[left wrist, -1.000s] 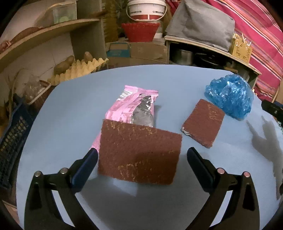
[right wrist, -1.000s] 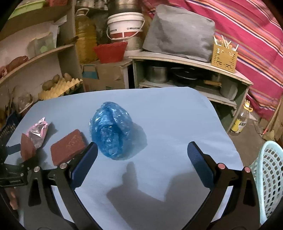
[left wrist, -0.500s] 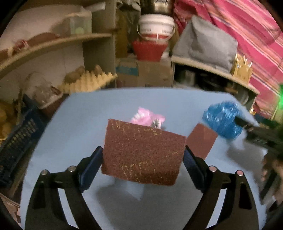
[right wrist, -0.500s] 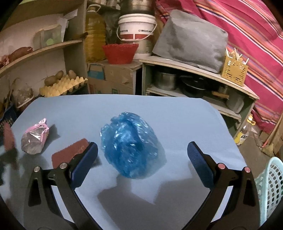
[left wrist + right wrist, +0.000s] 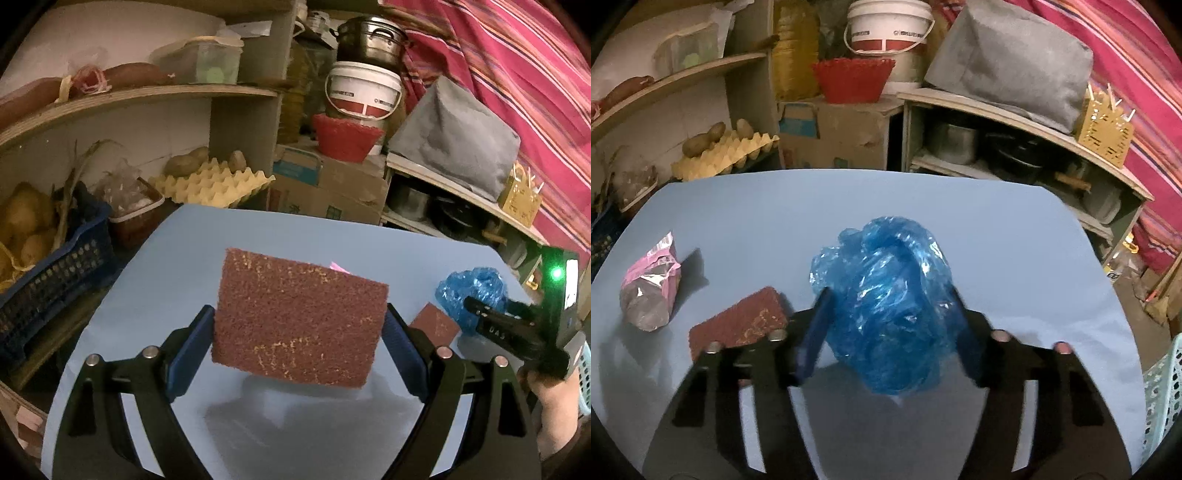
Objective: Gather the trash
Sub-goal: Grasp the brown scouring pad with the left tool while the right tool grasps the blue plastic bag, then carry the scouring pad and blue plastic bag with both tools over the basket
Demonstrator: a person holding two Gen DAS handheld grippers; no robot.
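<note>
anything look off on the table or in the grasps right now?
Nothing spilled or broken. The brown scouring pad sits tilted between the left tongs, one corner lower, clear of the table. The right tongs, jaws just closing, squeeze the crumpled blue plastic bag. The torn pink wrapper and a second pad lie loose.

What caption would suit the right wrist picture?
Right gripper, jaws just closing around a crumpled blue plastic bag on the blue table.
</note>
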